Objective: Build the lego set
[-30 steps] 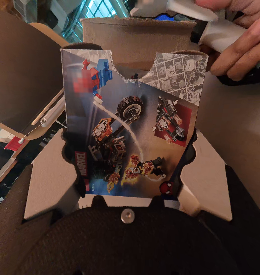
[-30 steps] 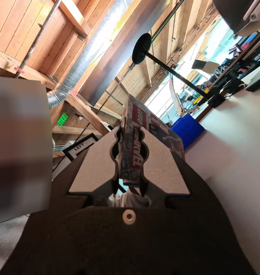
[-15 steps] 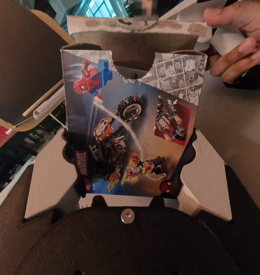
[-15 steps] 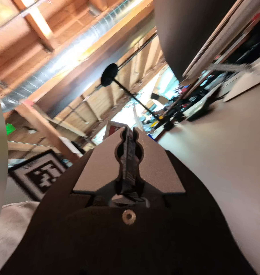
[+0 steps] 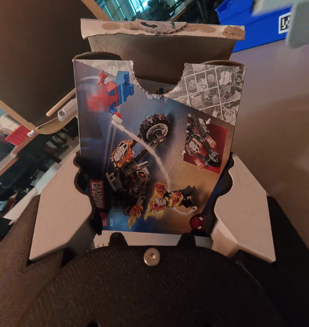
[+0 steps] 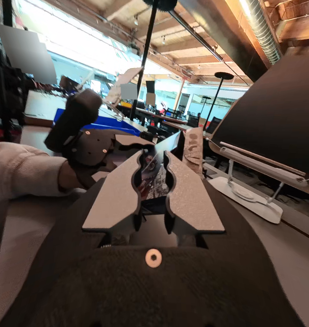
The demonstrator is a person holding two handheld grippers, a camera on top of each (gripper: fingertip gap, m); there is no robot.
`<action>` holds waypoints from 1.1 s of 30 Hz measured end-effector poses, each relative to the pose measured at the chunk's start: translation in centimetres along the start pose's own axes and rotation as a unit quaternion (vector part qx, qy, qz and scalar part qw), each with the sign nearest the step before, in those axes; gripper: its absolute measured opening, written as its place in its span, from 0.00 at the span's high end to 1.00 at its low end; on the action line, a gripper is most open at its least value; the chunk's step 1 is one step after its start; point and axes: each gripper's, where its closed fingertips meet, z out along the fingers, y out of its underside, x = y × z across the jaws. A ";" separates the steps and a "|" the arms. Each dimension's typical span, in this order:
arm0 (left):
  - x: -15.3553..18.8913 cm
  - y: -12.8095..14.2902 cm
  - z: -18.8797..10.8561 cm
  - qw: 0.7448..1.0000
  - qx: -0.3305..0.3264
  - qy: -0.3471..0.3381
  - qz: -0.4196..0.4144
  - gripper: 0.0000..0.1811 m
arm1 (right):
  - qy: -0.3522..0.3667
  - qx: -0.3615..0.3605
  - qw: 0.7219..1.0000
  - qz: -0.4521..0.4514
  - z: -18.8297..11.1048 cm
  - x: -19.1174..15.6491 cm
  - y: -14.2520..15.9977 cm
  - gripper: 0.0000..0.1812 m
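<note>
My left gripper (image 5: 153, 159) is shut on the lego box (image 5: 150, 141), which stands upright between its white fingers (image 5: 61, 203), printed face toward the camera. The box top is torn open and its cardboard flap (image 5: 160, 31) sticks up behind. My right gripper (image 6: 153, 154) is slightly open and empty; through the gap between its fingers I see a corner of the box (image 6: 155, 177) and the raised flap (image 6: 192, 150) beyond. The left gripper (image 6: 97, 146) and the hand with its light sleeve (image 6: 23, 169) holding it show at the left of the right wrist view.
The grey table (image 5: 277, 132) runs to the right. A blue bin (image 5: 256, 26) stands at the far edge and also shows in the right wrist view (image 6: 113, 123). A large dark shade on a white stand (image 6: 256, 169) sits close on the right, and it appears at the left of the left wrist view (image 5: 26, 53). There is about 11 cm between the tips of the two grippers.
My right gripper has let go of the box flap, opened and swung away to face the box from the side. The flap now stands fully open. The hand has left the left wrist view.
</note>
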 end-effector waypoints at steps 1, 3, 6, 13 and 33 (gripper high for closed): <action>0.1 -0.1 0.0 1.000 0.002 -0.002 0.010 0.14 | 0.006 -0.012 1.000 -0.008 0.3 0.0 0.4 0.90; 0.5 -0.4 -0.1 0.999 0.008 -0.006 0.034 0.14 | 0.028 -0.025 0.999 -0.005 0.4 0.7 0.9 0.91; 0.8 -0.7 -0.2 0.998 0.011 -0.013 0.058 0.14 | 0.063 -0.031 0.997 0.038 -0.1 3.0 1.5 0.92; 1.0 -0.9 -0.1 0.997 0.012 -0.016 0.071 0.15 | 0.072 -0.024 0.990 0.120 -1.4 5.8 2.1 1.00; 2.2 -2.3 -1.4 0.983 0.095 -0.065 0.147 0.75 | 0.012 -0.227 0.950 0.214 0.3 3.1 9.4 0.91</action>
